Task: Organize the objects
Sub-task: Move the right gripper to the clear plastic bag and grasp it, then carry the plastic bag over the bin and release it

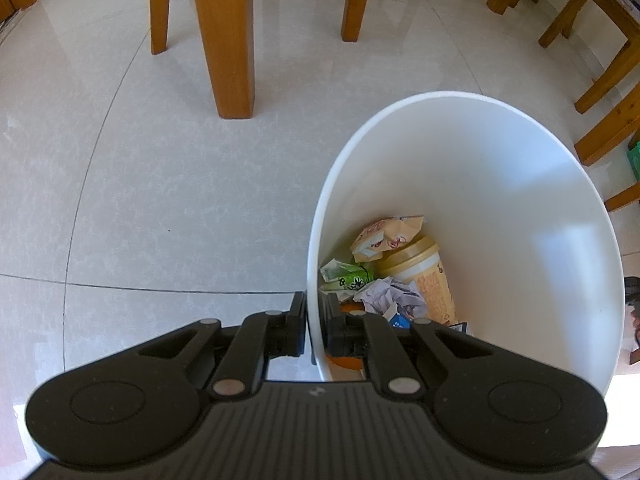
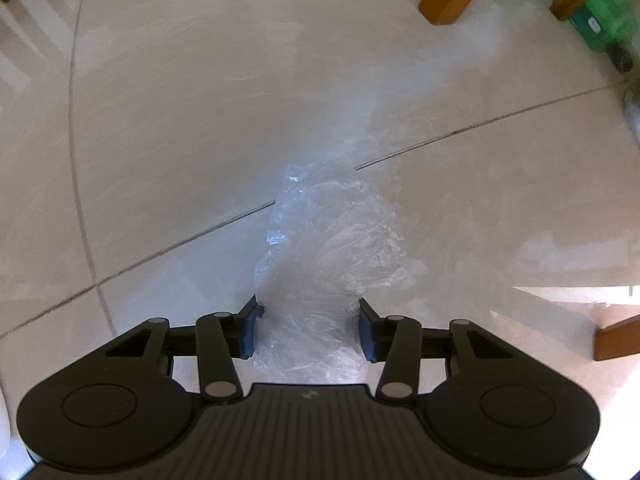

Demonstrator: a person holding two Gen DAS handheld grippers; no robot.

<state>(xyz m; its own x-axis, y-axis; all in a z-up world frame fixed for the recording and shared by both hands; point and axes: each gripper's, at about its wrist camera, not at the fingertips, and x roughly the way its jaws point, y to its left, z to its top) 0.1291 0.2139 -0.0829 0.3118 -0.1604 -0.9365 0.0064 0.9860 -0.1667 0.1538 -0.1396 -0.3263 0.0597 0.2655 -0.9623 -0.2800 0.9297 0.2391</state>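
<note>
Clear crumpled plastic bag (image 2: pixel 328 256) sits between the right gripper (image 2: pixel 308 330) pads, bunched at the neck where the blue pads (image 2: pixel 249 334) pinch it from both sides; jaws part-closed on the film, not fully together since the wad fills the gap. Bag's long axis runs straight out ahead of the fingers, hanging away from them toward the tiled floor (image 2: pixel 180 120); the far end looks off the floor or barely above it, can't tell for sure through the clear film. White bin (image 1: pixel 520 184) is not in the right wrist view at all, so its direction from the bag can't be read there. In the left wrist view the left gripper (image 1: pixel 316 328) is clamped tight on the bin's near rim, one finger outside the wall, one inside, holding the bin tilted so its mouth faces the camera. Inside the bin: paper cup (image 1: pixel 424 268), tan wrapper (image 1: pixel 384 236), green wrapper (image 1: pixel 348 276), crumpled paper (image 1: pixel 390 296). Judgement: bag in hand, bin steadied; the next move needs the right hand to carry the bag across to the open mouth, then let go above the trash. Risk: light film may cling to the pads.
</note>
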